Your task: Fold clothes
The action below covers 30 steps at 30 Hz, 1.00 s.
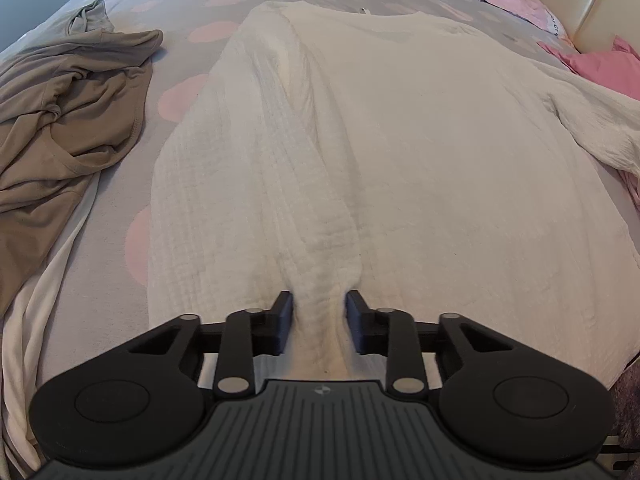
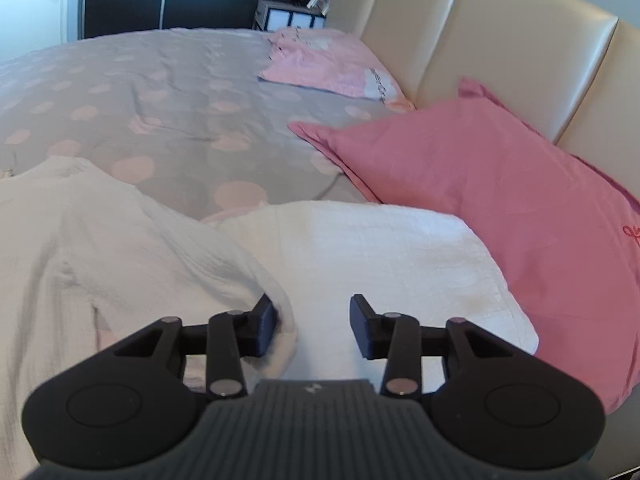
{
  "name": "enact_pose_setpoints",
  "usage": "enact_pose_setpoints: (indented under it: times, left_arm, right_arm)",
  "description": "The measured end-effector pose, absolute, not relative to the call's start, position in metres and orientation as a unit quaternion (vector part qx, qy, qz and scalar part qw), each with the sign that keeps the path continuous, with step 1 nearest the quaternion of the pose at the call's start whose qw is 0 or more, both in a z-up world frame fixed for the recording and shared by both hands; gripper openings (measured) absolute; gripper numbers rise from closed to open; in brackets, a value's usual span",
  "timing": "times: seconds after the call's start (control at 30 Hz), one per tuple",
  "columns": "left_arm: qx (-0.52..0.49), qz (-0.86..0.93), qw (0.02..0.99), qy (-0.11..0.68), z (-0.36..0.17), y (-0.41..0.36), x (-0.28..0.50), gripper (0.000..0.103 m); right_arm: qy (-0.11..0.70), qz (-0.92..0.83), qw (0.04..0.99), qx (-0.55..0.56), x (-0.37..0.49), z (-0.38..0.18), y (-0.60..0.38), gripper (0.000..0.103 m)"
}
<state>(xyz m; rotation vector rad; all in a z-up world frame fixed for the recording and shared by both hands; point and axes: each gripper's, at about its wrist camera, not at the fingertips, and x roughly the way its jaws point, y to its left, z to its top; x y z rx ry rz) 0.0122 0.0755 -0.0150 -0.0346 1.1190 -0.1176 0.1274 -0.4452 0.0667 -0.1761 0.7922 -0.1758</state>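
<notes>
On the grey bedspread [image 1: 120, 8] with pink dots, a white crinkle-textured top [image 1: 420, 152] is lying spread out flat, reaching from the near edge of the bed directly ahead of the left gripper [image 1: 319, 304]. One sleeve [image 1: 304, 184] of the top is lying folded lengthwise over the body, running straight ahead from the left gripper. The left gripper's jaws are standing narrowly apart, with the end of that sleeve bunched between them and both pads pressing against the cloth. To the left of this gripper, apart from the white top, a crumpled taupe garment [image 1: 68, 120] is lying, partly over a white cloth [image 1: 36, 300] at the bed's edge. Ahead and to the right, pink pillows [image 1: 600, 64] are lying against a cream padded headboard [image 1: 580, 0].

In the right wrist view, the right gripper [image 2: 313, 312] is hanging over the white top with its jaws standing about half open. A raised fold of the top is touching the inner face of its left finger [image 2: 266, 324]; the right finger is standing clear of the cloth, so nothing is being gripped. Just ahead and to the right of this gripper, the other sleeve [image 2: 380, 248] is lying flat and stretched toward a dark pink pillow [image 2: 500, 200]. Farther ahead, a lighter pink pillow [image 2: 328, 64] is lying by the headboard [image 2: 460, 32].
</notes>
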Motion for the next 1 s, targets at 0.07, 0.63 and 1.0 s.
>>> enact_pose_setpoints:
  times: [0.07,0.63,1.0]
  left_arm:
    - [-0.016,-0.056,0.848,0.527,-0.012,0.077,0.012,0.011]
    - [-0.046,0.044,0.912,0.405,0.108,0.182,0.028,0.003]
    - [-0.035,0.165,0.904,0.394,0.089,0.272,0.072,0.003]
  right_arm:
    - [0.371,-0.069,0.923,-0.079,0.112,0.068,-0.434,0.052]
    - [0.431,0.07,0.89,-0.129,0.037,0.014,-0.353,0.058]
    - [0.474,0.043,0.873,-0.105,0.041,-0.009,-0.371,0.058]
